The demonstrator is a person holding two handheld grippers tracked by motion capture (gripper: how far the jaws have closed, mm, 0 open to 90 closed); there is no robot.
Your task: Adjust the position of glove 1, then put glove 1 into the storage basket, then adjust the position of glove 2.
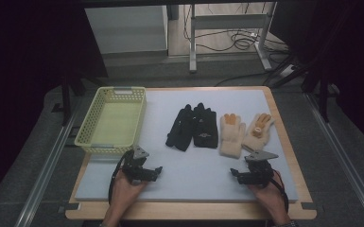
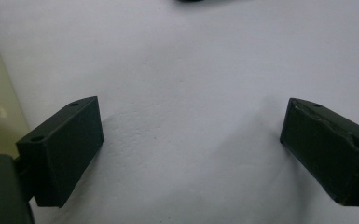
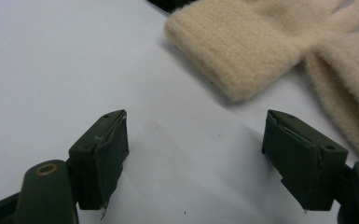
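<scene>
We read this as the start: both grippers rest low on the near part of the grey mat (image 1: 184,179), nothing held. Left gripper (image 1: 157,171) has its jaws wide, bare mat between them; right gripper (image 1: 234,174) also stands wide and empty.

Nearest things are the gloves. The cream gloves (image 1: 242,133) lie flat side by side just beyond the right gripper, a cuff (image 3: 224,56) close ahead of its jaws. The black gloves (image 1: 194,126) lie at mid-mat, touching each other, just left of the cream pair.

Likely next move, in our judgement: right gripper advances to the near cream cuff, jaws lowered to pinch the knit edge off the mat. The fabric is soft and flat, so a shallow approach is needed.

Room: open mat between the grippers and in front of the left one. The yellow basket (image 1: 90,137) sits empty at the far left, near the left gripper. The surface edge (image 1: 293,156) runs close to the outer cream glove.
</scene>
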